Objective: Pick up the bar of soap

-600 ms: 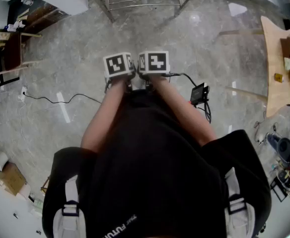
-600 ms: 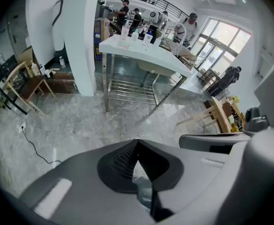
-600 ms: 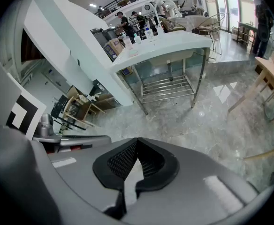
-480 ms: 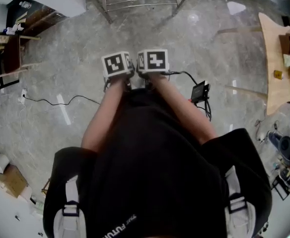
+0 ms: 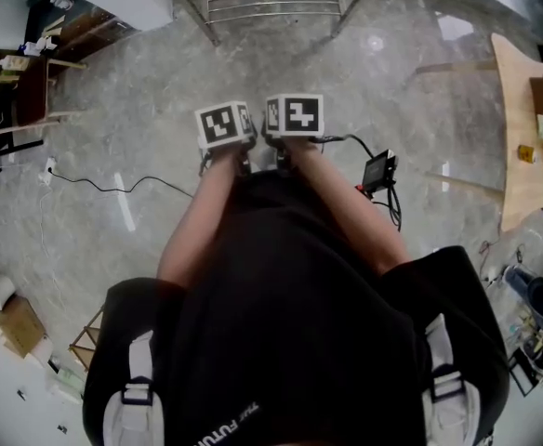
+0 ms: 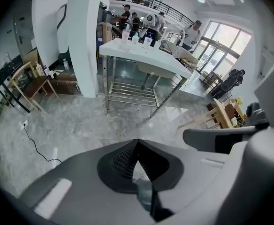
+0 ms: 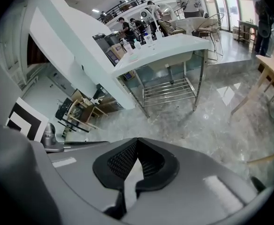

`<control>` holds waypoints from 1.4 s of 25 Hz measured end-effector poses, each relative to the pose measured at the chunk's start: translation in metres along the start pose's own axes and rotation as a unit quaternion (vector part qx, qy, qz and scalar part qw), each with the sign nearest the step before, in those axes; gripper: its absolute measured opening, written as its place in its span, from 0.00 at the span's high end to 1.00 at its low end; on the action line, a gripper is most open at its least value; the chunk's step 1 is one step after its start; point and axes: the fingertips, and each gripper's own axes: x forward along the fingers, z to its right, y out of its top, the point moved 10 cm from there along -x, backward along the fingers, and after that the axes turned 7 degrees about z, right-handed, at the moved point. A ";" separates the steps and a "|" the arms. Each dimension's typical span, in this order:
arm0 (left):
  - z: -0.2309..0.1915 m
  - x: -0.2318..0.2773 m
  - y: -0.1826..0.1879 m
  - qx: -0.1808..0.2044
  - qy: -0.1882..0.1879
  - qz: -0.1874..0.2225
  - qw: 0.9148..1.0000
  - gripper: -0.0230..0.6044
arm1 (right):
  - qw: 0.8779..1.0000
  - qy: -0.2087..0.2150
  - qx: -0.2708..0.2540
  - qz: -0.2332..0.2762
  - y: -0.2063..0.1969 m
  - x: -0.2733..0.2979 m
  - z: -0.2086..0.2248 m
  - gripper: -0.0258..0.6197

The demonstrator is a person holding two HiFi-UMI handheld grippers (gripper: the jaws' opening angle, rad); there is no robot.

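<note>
Floor point(image 5: 113, 82): grey marbled stone, glossy; a black cable point(image 5: 113, 190) trails across it.
Steel table point(image 6: 141, 55): white top on a metal frame, wire shelf point(image 6: 132, 92) beneath, bottles point(image 6: 136, 39) on top; it stands ahead of both grippers.
Surroundings: white column point(image 6: 83, 32) beside the steel table, wooden chair point(image 6: 29, 86) near the column, wooden table point(image 5: 518, 147) on the person's right.
Left gripper point(image 6: 136, 142): jaws clenched, tips touching, nothing between them.
Right gripper point(image 7: 137, 142): jaws clenched, empty; held just beside the left one, above the floor.
Bar of soap: cannot be made out in any view.

bar of soap, too small to make out
</note>
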 end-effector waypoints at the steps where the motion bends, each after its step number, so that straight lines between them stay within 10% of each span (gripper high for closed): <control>1: 0.000 -0.001 0.000 -0.003 -0.002 0.001 1.000 0.97 | 1.000 0.001 -0.001 0.000 0.000 0.000 0.000 0.94; 35: 0.017 0.016 0.037 -0.013 -0.019 0.017 1.000 0.97 | 1.000 0.000 0.015 0.017 0.038 0.015 0.017 0.94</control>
